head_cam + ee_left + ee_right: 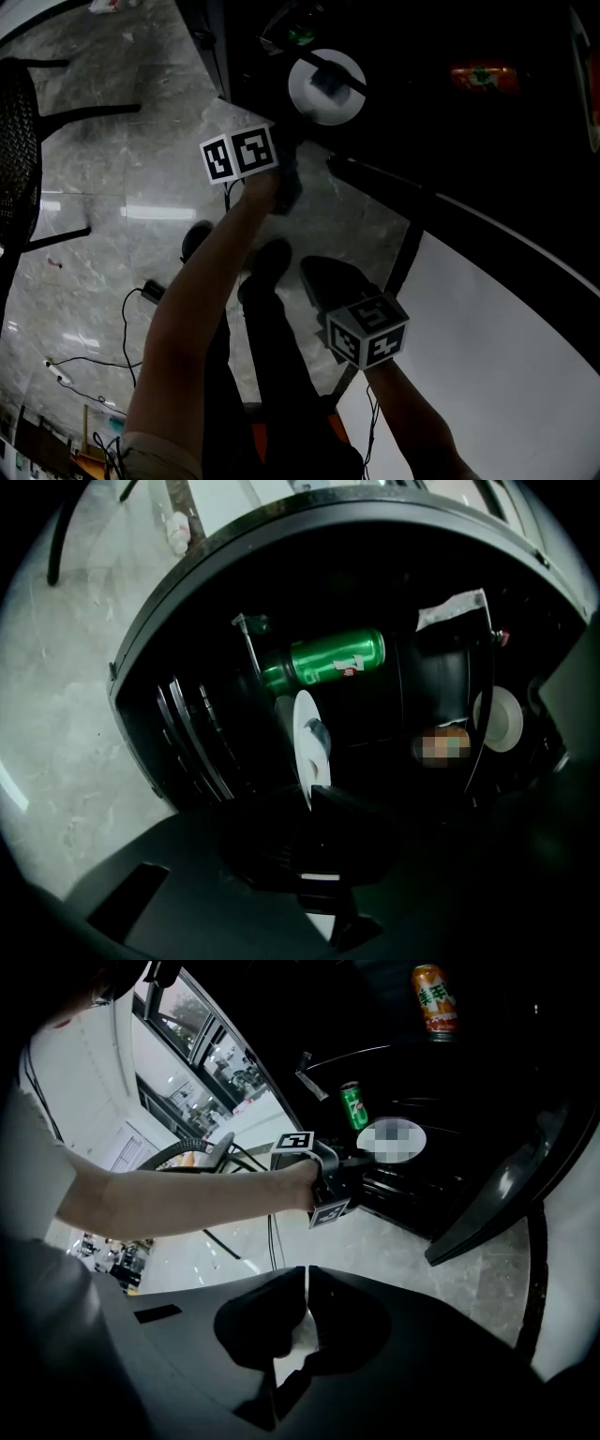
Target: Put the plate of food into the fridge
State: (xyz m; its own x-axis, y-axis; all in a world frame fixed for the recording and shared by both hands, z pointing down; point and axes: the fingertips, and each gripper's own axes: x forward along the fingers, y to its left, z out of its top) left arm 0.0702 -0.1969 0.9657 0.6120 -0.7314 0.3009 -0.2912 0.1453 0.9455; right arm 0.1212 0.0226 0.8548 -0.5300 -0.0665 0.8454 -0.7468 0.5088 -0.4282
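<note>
Jaws of the left gripper [314,794] are pinched on the near rim of the white plate [306,742], which it holds inside the fridge [375,592], below the green bottle [328,663]. The rim grip probably keeps the pads off the food [320,735] and the plate about level, though I cannot tell whether the plate rests on a shelf yet. Outside the fridge, the right gripper [307,1274] hangs with its jaws closed together on nothing, apparently to leave the opening free.
</note>
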